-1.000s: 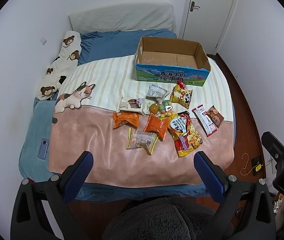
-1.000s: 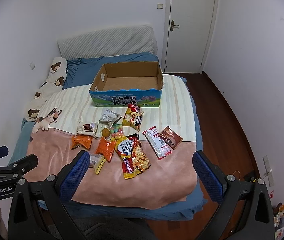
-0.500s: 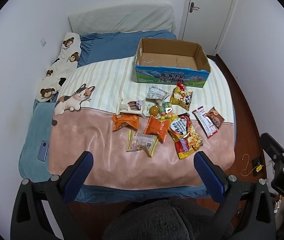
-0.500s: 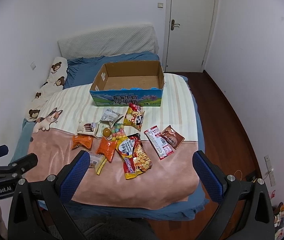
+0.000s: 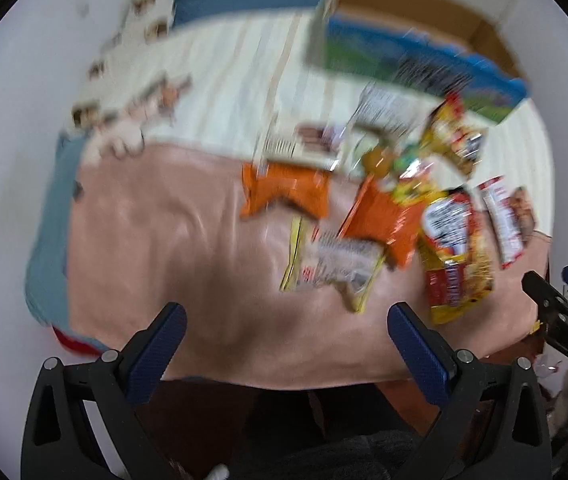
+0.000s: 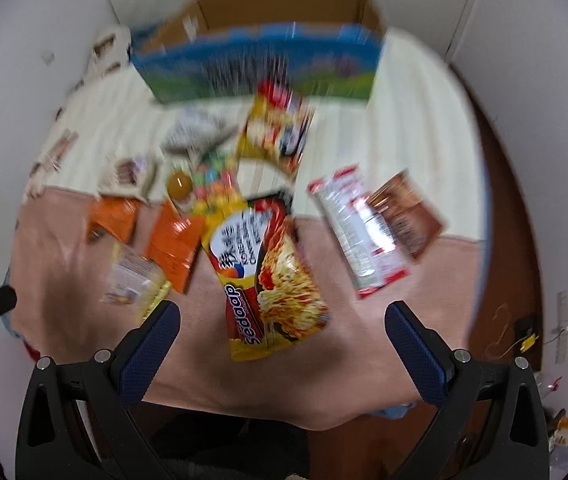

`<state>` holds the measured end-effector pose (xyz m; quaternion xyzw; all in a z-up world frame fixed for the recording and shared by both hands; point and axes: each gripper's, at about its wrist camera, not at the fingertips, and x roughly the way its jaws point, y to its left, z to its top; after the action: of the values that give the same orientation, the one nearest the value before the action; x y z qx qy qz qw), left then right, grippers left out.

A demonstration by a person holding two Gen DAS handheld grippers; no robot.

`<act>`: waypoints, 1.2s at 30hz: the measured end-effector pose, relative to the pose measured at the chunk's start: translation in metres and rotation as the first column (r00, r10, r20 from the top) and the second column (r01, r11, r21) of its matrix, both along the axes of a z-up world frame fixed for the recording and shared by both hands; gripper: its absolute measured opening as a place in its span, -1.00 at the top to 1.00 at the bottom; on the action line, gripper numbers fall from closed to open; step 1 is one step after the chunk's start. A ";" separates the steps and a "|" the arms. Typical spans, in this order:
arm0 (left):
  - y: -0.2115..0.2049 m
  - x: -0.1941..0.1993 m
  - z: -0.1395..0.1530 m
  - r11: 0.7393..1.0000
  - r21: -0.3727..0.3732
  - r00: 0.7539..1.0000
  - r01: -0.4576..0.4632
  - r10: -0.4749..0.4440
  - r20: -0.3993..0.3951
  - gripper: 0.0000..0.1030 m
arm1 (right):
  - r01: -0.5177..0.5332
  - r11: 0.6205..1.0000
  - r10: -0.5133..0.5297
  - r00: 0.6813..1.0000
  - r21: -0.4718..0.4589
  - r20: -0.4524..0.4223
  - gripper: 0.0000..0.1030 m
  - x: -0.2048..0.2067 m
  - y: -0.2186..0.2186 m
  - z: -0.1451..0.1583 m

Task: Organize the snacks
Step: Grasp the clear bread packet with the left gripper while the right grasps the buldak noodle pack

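Both views are motion-blurred. Several snack packets lie on the pink blanket (image 5: pixel 172 248): a yellow-red noodle packet (image 6: pixel 268 276), two orange packets (image 5: pixel 288 192) (image 5: pixel 384 224), a clear yellow-edged packet (image 5: pixel 336 268), a red-white bar (image 6: pixel 360 236), a brown packet (image 6: pixel 404 212) and a yellow cartoon bag (image 6: pixel 276 132). An empty cardboard box (image 6: pixel 260 60) with a blue printed front stands behind them. My left gripper (image 5: pixel 286 332) is open over the blanket's near edge, below the clear packet. My right gripper (image 6: pixel 282 328) is open just short of the noodle packet.
The bed has a striped cream cover (image 5: pixel 220 76) and a bear-print pillow (image 5: pixel 144 20) at the left by the wall. Wooden floor (image 6: pixel 512 248) runs along the right side, with a cable and socket (image 6: pixel 524 336) low on the wall.
Both grippers have swung forward and down toward the bed; the snacks now look much larger and closer. Their jaws stay wide apart. No snack has shifted.
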<state>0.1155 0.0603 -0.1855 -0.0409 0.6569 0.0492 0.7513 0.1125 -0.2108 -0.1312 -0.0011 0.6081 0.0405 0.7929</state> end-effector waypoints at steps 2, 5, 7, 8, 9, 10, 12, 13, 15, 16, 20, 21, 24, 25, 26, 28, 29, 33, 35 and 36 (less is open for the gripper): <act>0.011 0.009 -0.032 0.989 -0.121 0.992 -0.086 0.073 -0.104 -0.98 | 0.003 1.000 -0.003 0.999 0.009 -0.047 -1.00 0.013 0.002 -0.028; 0.024 0.022 -0.074 0.933 -0.252 0.954 -0.257 0.203 -0.221 -0.93 | 0.010 1.000 -0.008 0.996 0.022 -0.085 -1.00 0.027 0.009 -0.059; 0.024 0.031 -0.101 0.885 -0.307 0.922 -0.349 0.265 -0.284 -0.92 | 0.017 0.999 -0.015 0.995 0.029 -0.098 -1.00 0.033 0.015 -0.077; 0.022 0.033 -0.111 0.866 -0.323 0.906 -0.382 0.282 -0.314 -0.92 | 0.022 0.999 -0.019 0.994 0.025 -0.107 -1.00 0.034 0.016 -0.084; 0.019 0.037 -0.126 0.830 -0.347 0.878 -0.437 0.310 -0.365 -0.92 | 0.031 0.999 -0.029 0.992 0.020 -0.124 -1.00 0.036 0.018 -0.093; 0.018 0.039 -0.134 0.806 -0.360 0.861 -0.470 0.327 -0.390 -0.92 | 0.039 0.999 -0.036 0.990 0.019 -0.135 -0.99 0.037 0.019 -0.100; 0.010 0.044 -0.153 0.758 -0.376 0.822 -0.532 0.357 -0.443 -0.92 | 0.063 0.998 -0.059 0.987 0.023 -0.151 -0.97 0.038 0.020 -0.113; 0.007 0.046 -0.162 0.737 -0.377 0.804 -0.561 0.376 -0.461 -0.92 | 0.069 0.998 -0.067 0.987 0.006 -0.148 -0.95 0.038 0.021 -0.118; 0.001 0.050 -0.174 0.716 -0.355 0.775 -0.601 0.411 -0.480 -0.92 | 0.078 0.997 -0.078 0.987 -0.006 -0.139 -0.90 0.037 0.022 -0.124; -0.001 0.052 -0.176 0.717 -0.347 0.772 -0.605 0.420 -0.477 -0.92 | 0.079 0.997 -0.080 0.987 -0.011 -0.137 -0.86 0.037 0.023 -0.127; -0.005 0.056 -0.178 0.777 -0.293 0.806 -0.557 0.420 -0.418 -0.64 | 0.057 0.997 -0.063 0.986 -0.044 -0.151 -0.72 0.033 0.026 -0.131; -0.008 0.056 -0.176 0.818 -0.266 0.831 -0.510 0.389 -0.397 -0.51 | 0.056 0.997 -0.062 0.985 -0.046 -0.162 -0.69 0.031 0.026 -0.130; -0.016 0.056 -0.167 0.921 -0.177 0.898 -0.346 0.270 -0.348 -0.51 | 0.075 0.997 -0.080 0.972 -0.028 -0.220 -0.68 0.028 0.023 -0.133; -0.019 0.056 -0.164 0.949 -0.139 0.917 -0.284 0.226 -0.329 -0.51 | 0.080 0.997 -0.081 0.968 -0.017 -0.237 -0.68 0.027 0.022 -0.133; -0.023 0.055 -0.161 0.974 -0.091 0.935 -0.208 0.170 -0.312 -0.51 | 0.084 0.996 -0.082 0.963 -0.003 -0.255 -0.68 0.026 0.021 -0.135; -0.027 0.052 -0.156 0.994 -0.013 0.953 -0.105 0.097 -0.286 -0.51 | 0.107 0.994 -0.094 0.954 0.031 -0.285 -0.68 0.028 0.016 -0.140; -0.029 0.051 -0.154 0.998 0.020 0.958 -0.067 0.071 -0.278 -0.51 | 0.122 0.991 -0.103 0.951 0.047 -0.291 -0.69 0.029 0.013 -0.142; -0.038 0.051 -0.151 0.999 0.037 0.967 -0.034 0.042 -0.253 -0.51 | 0.134 0.990 -0.114 0.951 0.049 -0.289 -0.85 0.041 0.010 -0.156; -0.042 0.053 -0.154 0.999 0.022 0.968 -0.044 0.049 -0.245 -0.51 | 0.117 0.993 -0.104 0.949 0.026 -0.297 -0.87 0.046 0.014 -0.169; -0.046 0.054 -0.154 0.999 0.031 0.971 -0.045 0.051 -0.233 -0.51 | 0.107 0.994 -0.099 0.949 0.010 -0.300 -0.87 0.047 0.017 -0.174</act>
<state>0.1699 0.0139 -0.3399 -0.0413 0.7390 0.0802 0.6676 0.1596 -0.1942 -0.3056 0.0472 0.7196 0.0066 0.6927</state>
